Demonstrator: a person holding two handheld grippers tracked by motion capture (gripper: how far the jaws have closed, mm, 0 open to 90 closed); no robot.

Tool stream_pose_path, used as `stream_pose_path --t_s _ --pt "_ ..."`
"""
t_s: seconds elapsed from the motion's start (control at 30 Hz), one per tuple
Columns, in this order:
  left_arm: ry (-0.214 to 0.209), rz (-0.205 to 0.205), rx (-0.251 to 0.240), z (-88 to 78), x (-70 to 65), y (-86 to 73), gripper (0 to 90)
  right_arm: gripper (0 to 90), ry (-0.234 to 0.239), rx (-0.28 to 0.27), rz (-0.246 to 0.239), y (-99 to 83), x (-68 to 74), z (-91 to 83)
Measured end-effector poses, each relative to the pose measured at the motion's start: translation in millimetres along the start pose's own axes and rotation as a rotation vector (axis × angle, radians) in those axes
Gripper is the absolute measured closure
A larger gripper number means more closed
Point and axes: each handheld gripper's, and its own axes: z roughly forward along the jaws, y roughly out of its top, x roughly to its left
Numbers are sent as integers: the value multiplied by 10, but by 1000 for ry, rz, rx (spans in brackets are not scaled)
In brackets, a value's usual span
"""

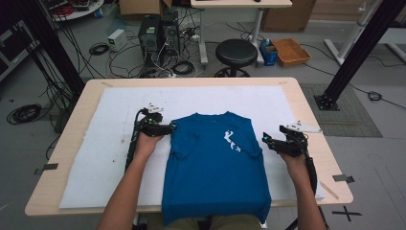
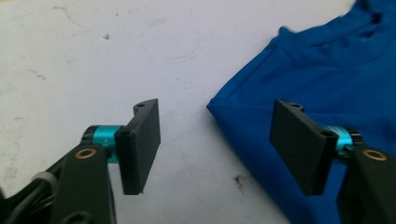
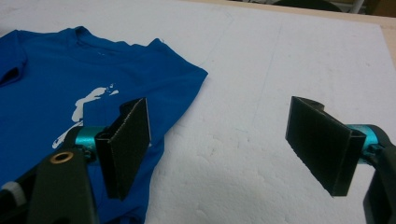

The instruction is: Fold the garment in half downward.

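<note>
A blue T-shirt (image 1: 215, 167) with a white print lies flat, neck away from me, on the white sheet (image 1: 105, 148); its hem hangs over the table's front edge. My left gripper (image 1: 170, 128) sits at the shirt's left shoulder, pointing right. In the left gripper view its jaws (image 2: 217, 144) stand apart, one over bare sheet and one over the shirt (image 2: 327, 60), whose folded edge lies below the gap. My right gripper (image 1: 266, 142) rests just off the shirt's right side. In the right gripper view it (image 3: 222, 144) is open, mostly over bare sheet beside the sleeve (image 3: 56, 70).
The white sheet covers most of a wooden table (image 1: 72, 120). Beyond the far edge stand a black stool (image 1: 236, 52), computer towers (image 1: 158, 31) with loose cables, and an orange tray (image 1: 290, 51). Black frame posts (image 1: 354, 52) rise at both sides.
</note>
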Motion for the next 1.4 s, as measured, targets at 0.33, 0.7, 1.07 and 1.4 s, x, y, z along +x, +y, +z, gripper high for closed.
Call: stream_pose_path --t_s 0.33,0.7,1.07,1.4 --pt "-25 8 22 69 -102 -17 720 219 9 30 0 -11 21 34" --pt "-39 -19 15 62 -90 -30 860 219 34 44 13 22 17 168" --pt "-28 -10 13 61 -107 -37 855 270 13 147 -11 337 64 654" --pt "-37 -21 10 63 -92 -38 856 584 2 259 -22 412 49 1111"
